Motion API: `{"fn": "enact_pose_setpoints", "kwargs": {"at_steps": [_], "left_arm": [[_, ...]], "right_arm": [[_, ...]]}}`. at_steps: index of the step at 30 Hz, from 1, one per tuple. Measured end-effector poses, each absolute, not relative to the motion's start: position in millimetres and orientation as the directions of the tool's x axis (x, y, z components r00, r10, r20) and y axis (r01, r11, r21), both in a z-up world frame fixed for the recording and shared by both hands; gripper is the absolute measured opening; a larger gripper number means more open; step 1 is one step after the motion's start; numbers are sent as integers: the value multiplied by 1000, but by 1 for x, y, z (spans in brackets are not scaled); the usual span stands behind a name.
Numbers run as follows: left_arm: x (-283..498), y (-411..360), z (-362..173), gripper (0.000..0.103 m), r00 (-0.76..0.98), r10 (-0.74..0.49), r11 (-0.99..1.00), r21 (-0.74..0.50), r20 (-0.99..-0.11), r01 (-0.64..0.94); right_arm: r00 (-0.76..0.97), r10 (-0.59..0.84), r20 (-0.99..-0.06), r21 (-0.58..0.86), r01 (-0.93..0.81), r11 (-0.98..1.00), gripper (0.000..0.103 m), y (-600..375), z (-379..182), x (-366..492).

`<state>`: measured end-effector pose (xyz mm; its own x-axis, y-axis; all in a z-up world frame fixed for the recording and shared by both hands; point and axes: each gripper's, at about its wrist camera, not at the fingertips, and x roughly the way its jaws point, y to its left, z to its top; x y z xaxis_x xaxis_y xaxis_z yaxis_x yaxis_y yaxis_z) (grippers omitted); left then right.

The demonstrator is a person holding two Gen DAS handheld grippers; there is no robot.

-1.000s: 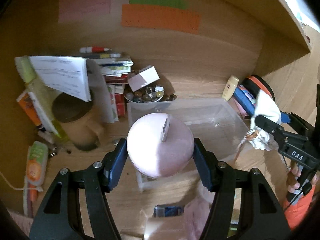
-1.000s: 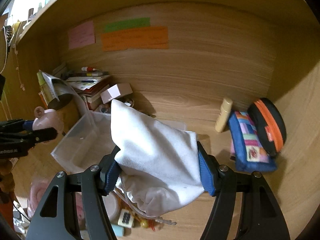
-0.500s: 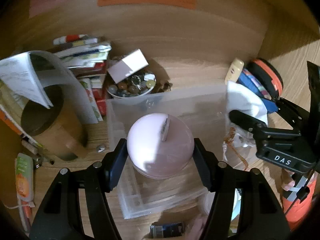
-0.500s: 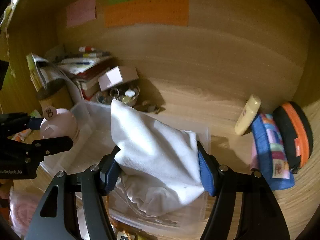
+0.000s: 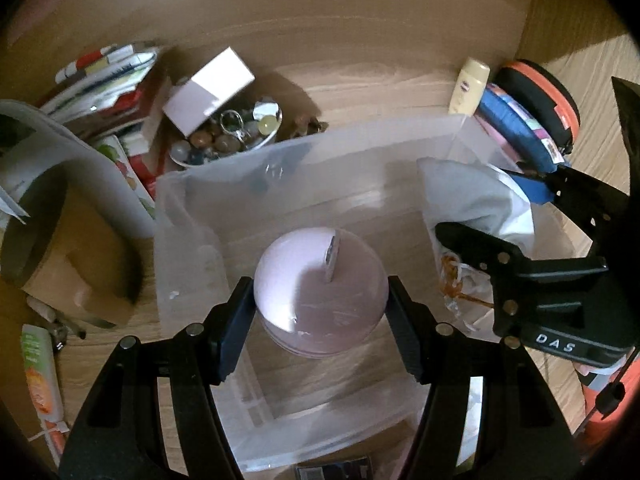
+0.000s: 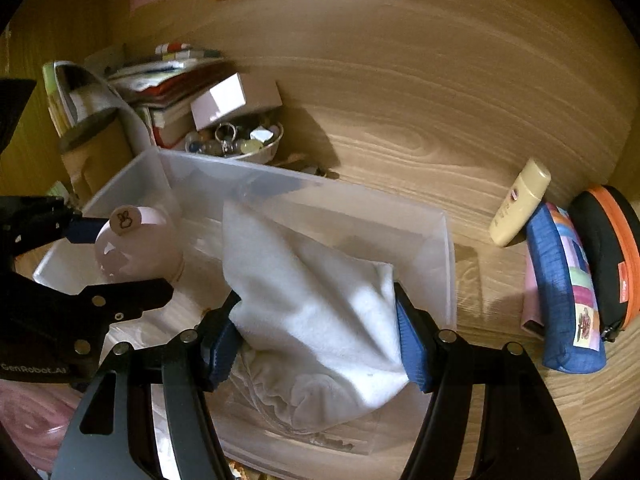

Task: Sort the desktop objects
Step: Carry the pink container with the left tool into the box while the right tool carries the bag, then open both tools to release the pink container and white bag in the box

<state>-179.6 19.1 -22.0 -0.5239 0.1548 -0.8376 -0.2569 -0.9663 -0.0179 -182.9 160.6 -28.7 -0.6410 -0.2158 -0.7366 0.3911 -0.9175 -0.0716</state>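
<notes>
The left wrist view shows the left gripper (image 5: pixel 321 312) in the lower middle of the frame, its two fingers about half open and pressed on both sides of a round pink ball-like thing (image 5: pixel 320 292) with a small metal piece on top. This pink thing is over the inside of a clear plastic box (image 5: pixel 224 168) that fills the centre of the frame. At the right of this frame the right gripper (image 5: pixel 496 216) is seen from the side, with a white cloth bag (image 5: pixel 472 196) between its fingers at the right end of the box.

In the right wrist view the right gripper (image 6: pixel 318 342) is at the bottom middle, also about half open, and its blue pads clamp the white cloth bag (image 6: pixel 316 312) from both sides. The bag is inside the clear plastic box (image 6: pixel 448 248), toward its near right part. At the left of this frame the left gripper (image 6: pixel 120 258) holds the pink thing (image 6: pixel 136 248), which has a round sticker on it, at the left end of the box.

Behind the box, in the upper left, there is a bowl of beads and rings (image 6: pixel 240 144) with a small white carton (image 6: pixel 224 100) on it, and a pile of books (image 6: pixel 160 80). At the right of the frame a cream bottle (image 6: pixel 516 208), a blue pouch (image 6: pixel 564 292) and a black and orange case (image 6: pixel 612 256) lie on the wooden desk (image 6: pixel 420 132).
</notes>
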Motion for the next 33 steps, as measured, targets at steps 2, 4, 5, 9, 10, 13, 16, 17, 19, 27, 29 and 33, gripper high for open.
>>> {"fn": "enact_pose_setpoints", "kwargs": {"at_steps": [2, 4, 5, 9, 10, 13, 16, 17, 19, 27, 29, 33], "left_arm": [[-180, 19, -22, 64, -523, 150, -966, -13, -839, -257], [-181, 19, -24, 64, -518, 142, -965, -2, -843, -261], [-182, 20, -24, 64, -520, 133, -966, 7, -844, -259], [-182, 22, -26, 64, -517, 116, -964, 29, -848, -264], [-182, 22, -26, 64, -518, 116, -964, 29, -847, -264], [-181, 19, -25, 64, -532, 109, -966, 36, -840, -257], [-180, 16, -24, 65, -533, 118, -967, 26, -838, -255], [-179, 16, -24, 65, -534, 118, -967, 25, -837, -254], [-179, 16, -22, 65, -539, 115, -967, 30, -834, -252], [-176, 12, -14, 66, -582, 99, -973, 44, -807, -227], [-173, 8, -9, 66, -594, 101, -975, 39, -798, -218], [-163, -1, 5, 66, -626, 101, -980, 32, -773, -198]], "right_arm": [[-631, -211, -746, -78, 398, -914, 64, 159, -32, -184], [-625, -213, -751, -70, 396, -916, 64, 159, -33, -186], [-620, -215, -754, -65, 397, -916, 64, 160, -34, -187], [-608, -223, -762, -45, 394, -918, 66, 162, -35, -189], [-609, -220, -762, -48, 392, -919, 67, 161, -35, -189], [-615, -213, -759, -56, 388, -920, 67, 161, -35, -189], [-623, -210, -754, -64, 387, -920, 72, 160, -35, -189], [-627, -208, -751, -68, 386, -920, 73, 160, -34, -188], [-635, -201, -746, -79, 384, -920, 75, 160, -33, -187], [-660, -176, -730, -106, 364, -925, 83, 160, -28, -185], [-666, -165, -727, -119, 359, -926, 83, 159, -27, -184], [-692, -155, -705, -137, 348, -927, 83, 162, -16, -176]]}}
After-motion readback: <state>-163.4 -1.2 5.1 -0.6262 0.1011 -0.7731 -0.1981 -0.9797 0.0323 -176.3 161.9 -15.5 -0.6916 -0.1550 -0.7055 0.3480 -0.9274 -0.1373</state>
